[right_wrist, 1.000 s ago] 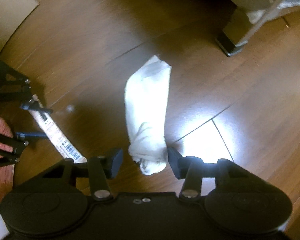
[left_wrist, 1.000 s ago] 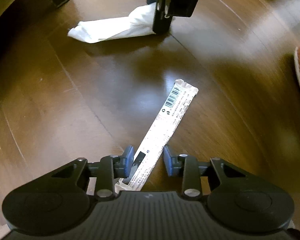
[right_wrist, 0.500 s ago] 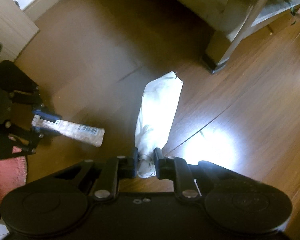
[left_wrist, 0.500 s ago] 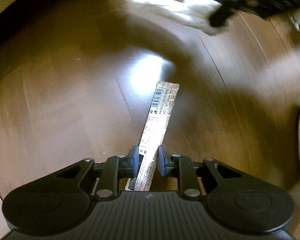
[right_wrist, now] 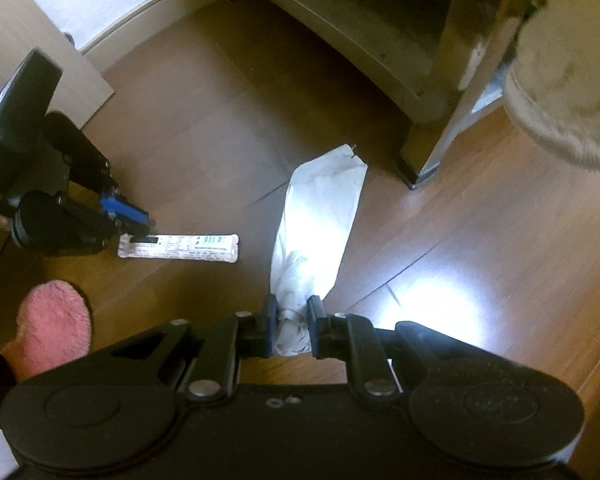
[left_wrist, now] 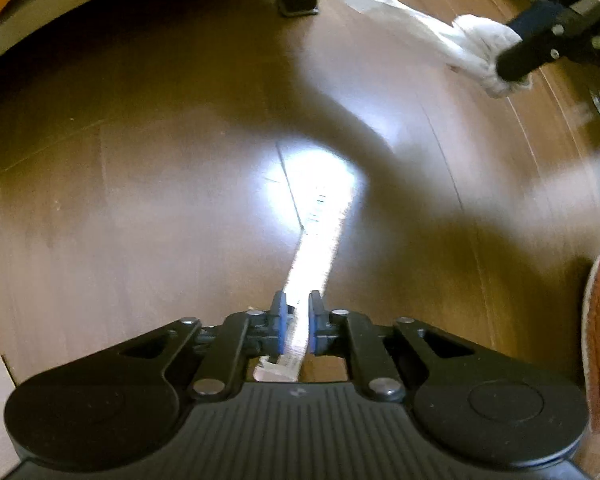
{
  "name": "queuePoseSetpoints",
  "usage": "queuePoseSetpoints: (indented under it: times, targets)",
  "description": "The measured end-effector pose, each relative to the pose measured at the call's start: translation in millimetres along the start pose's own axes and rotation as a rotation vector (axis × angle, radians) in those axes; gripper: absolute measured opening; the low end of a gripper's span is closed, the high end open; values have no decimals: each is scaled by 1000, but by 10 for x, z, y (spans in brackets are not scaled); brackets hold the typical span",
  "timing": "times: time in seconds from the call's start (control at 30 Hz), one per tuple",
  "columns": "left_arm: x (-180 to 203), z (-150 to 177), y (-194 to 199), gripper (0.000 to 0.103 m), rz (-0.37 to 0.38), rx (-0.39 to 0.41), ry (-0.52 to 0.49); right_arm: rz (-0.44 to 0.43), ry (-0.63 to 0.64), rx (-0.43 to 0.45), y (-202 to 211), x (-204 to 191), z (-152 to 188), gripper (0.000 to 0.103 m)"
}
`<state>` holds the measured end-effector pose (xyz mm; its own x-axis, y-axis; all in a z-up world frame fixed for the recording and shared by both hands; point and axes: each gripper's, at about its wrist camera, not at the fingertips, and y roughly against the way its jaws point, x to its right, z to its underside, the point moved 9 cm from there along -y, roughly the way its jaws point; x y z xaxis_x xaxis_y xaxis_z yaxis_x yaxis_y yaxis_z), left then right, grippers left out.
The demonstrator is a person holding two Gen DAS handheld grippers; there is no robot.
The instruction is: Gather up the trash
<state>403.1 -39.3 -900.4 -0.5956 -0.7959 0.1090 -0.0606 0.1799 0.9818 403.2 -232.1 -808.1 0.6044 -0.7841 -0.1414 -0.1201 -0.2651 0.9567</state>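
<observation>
The left gripper (left_wrist: 296, 322) is pinched tight on one end of a long thin wrapper (left_wrist: 320, 236). The rest of the wrapper sticks straight out past its tips, over the wood floor (left_wrist: 120, 200). The right gripper (right_wrist: 291, 322) is squeezed shut on the crumpled end of a white tissue (right_wrist: 320, 216), which hangs long-ways away from it, toward a furniture leg (right_wrist: 428, 160). Each hand has one piece of trash. No bin shows, so I think finding one comes next.
</observation>
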Motion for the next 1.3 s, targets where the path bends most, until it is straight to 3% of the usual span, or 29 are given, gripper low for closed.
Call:
queuePoseSetpoints:
  times: [0.07,0.13,0.2,0.33,0.47,0.53,0.67,0.73,0.77,0.97,1.3]
  targets:
    - [58,-68,-73,37,-1,-8,-16,-13,-24,5,13,11,38,15]
    - [102,-85,-139,71,-22,16,-49,-16,-42,6,-17,-48,-18,15]
    - [173,-113,-199,74,-54,39,-104,-19,-60,4,-51,-74,-11,15]
    - [235,-174,-400,74,-82,28,-135,-23,-70,5,-83,-98,12,16]
    - [190,-243,-536,72,-83,15,-98,-28,-75,-2,-108,-108,80,16]
    - [148,-285,-598,60,-76,2,-81,-29,-75,-10,-109,-110,119,16]
    - [137,-356,-639,54,-87,26,-64,-31,-80,-18,-137,-123,159,16]
    - [123,-397,-641,26,-96,38,-57,-32,-79,-19,-151,-125,162,16]
    - [105,-416,-625,22,-100,38,-49,-30,-78,-20,-159,-120,165,16]
    - [-38,-437,-527,20,-50,38,57,-14,-68,-21,-174,-99,177,16]
    - [-300,-446,198,20,-26,185,194,-30,-39,16,-105,-148,76,16]
